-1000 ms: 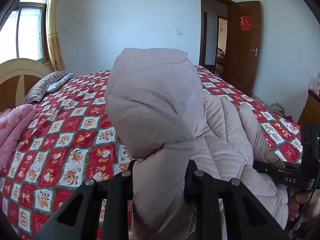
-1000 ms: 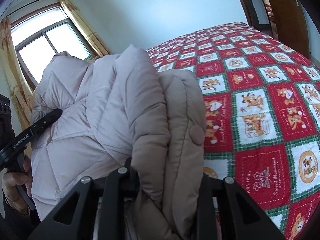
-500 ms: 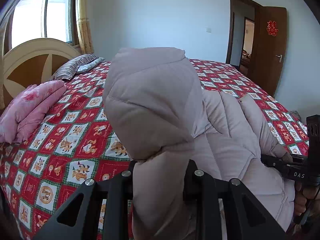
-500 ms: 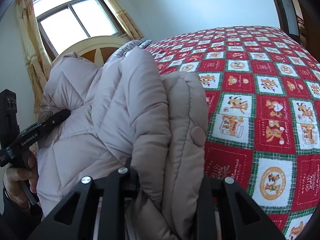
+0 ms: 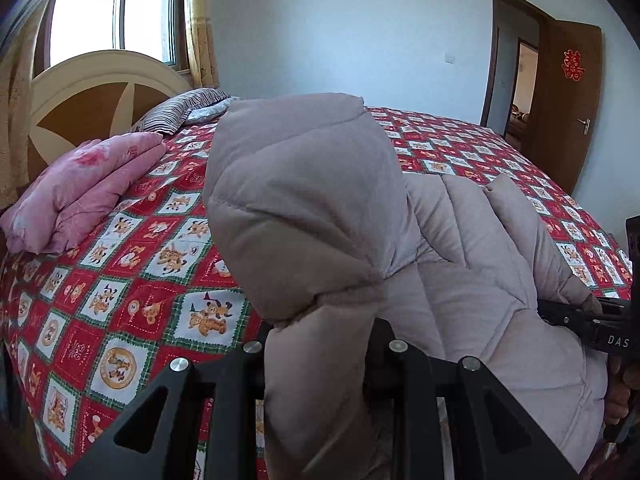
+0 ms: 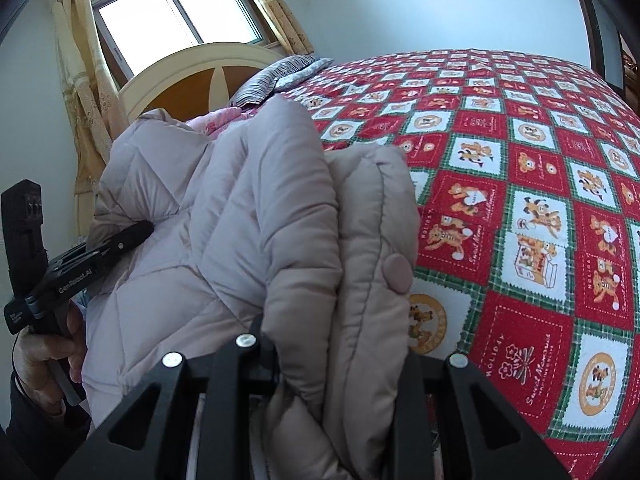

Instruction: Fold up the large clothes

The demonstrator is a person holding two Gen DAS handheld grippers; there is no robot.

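A pale pink quilted puffer jacket [image 5: 304, 208] is folded into a thick bundle and held up above the bed between both grippers. My left gripper [image 5: 320, 356] is shut on one end of the bundle. My right gripper [image 6: 340, 360] is shut on the other end, where a round snap button [image 6: 396, 268] shows. The right gripper also shows in the left wrist view [image 5: 580, 316], and the left gripper shows in the right wrist view [image 6: 120, 240]. The fingertips of both are buried in the fabric.
The bed has a red, white and green cartoon quilt [image 5: 132, 280] [image 6: 540, 200]. A folded pink blanket [image 5: 80, 192] and a striped pillow [image 5: 180, 108] lie by the headboard [image 5: 80, 96]. A window [image 6: 172, 12] is behind it. A brown door [image 5: 568, 92] stands open at the right.
Both grippers have swung left with the jacket, toward the head of the bed. The headboard, window and pink blanket have come further into view. The grips have not changed.
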